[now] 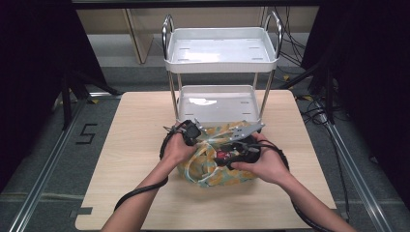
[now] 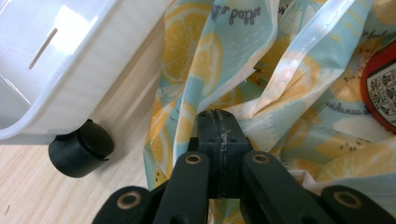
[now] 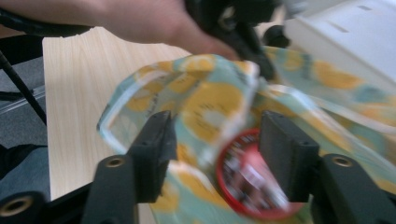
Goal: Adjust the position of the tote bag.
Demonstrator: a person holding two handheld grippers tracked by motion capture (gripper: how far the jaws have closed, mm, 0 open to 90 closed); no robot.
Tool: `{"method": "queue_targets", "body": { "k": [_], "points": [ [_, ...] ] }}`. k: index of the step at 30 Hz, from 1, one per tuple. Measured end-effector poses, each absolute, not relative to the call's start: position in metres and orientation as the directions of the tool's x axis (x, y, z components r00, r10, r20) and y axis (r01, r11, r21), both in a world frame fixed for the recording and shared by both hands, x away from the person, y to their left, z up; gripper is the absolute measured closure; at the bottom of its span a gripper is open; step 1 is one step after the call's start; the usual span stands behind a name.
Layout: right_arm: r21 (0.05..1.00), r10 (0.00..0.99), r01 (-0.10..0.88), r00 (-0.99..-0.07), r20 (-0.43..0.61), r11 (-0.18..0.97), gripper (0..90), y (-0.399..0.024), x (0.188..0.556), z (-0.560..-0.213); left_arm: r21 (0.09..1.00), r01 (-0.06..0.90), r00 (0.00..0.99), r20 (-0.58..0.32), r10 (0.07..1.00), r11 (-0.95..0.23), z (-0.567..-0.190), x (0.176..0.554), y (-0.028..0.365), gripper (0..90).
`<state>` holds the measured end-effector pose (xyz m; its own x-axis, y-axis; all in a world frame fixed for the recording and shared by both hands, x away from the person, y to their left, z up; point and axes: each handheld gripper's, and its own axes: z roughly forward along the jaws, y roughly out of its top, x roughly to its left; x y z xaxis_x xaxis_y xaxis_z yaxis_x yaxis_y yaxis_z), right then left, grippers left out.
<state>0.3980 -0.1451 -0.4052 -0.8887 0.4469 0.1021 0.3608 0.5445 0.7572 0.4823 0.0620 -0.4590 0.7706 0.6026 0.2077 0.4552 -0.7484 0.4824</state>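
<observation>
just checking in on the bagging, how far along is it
Done: a red-lidded item already lies inside the lemon-print bag. In hand: the left gripper is shut on the bag's edge, holding it, while the right gripper stands open above the item, nothing between its jaws. Left: the white cart trays look bare, so the bag probably goes there next.

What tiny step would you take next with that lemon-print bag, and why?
Probably draw the right claw back out of the bag. Its jaws stand open with nothing pinched, and a red round item already lies inside. The left claw is shut on the bag's edge, holding the mouth open beside the white cart, so clearing the right claw seems the natural follow-up.
</observation>
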Motion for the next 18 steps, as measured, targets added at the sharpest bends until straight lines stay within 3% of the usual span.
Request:
{"method": "queue_targets", "body": {
  "k": [2,4,6,9,12,18],
  "points": [
    [0.743,0.459,0.373,-0.883,0.099,0.556,40.8,-0.135,0.400,-0.413,0.480,0.454,0.771,0.211,0.601,-0.750,-0.458,0.483,0.063,89.6],
    [0.735,0.473,0.378,-0.877,0.089,0.563,45.1,-0.130,0.405,-0.420,0.477,0.456,0.772,0.209,0.601,-0.752,-0.458,0.483,0.063,89.6],
    [0.723,0.458,0.384,-0.883,0.104,0.574,63.9,-0.127,0.406,-0.424,0.482,0.456,0.772,0.205,0.602,-0.749,-0.458,0.483,0.063,89.6],
    [0.715,0.399,0.371,-0.906,0.140,0.593,83.6,-0.123,0.403,-0.426,0.486,0.463,0.770,0.194,0.608,-0.741,-0.459,0.484,0.063,89.6],
    [0.718,0.356,0.348,-0.923,0.148,0.603,89.7,-0.123,0.398,-0.422,0.484,0.464,0.770,0.195,0.608,-0.742,-0.458,0.485,0.064,89.6],
    [0.725,0.319,0.319,-0.937,0.143,0.610,90.0,-0.125,0.385,-0.411,0.490,0.474,0.767,0.179,0.617,-0.732,-0.457,0.486,0.066,89.6]
  ]
}}
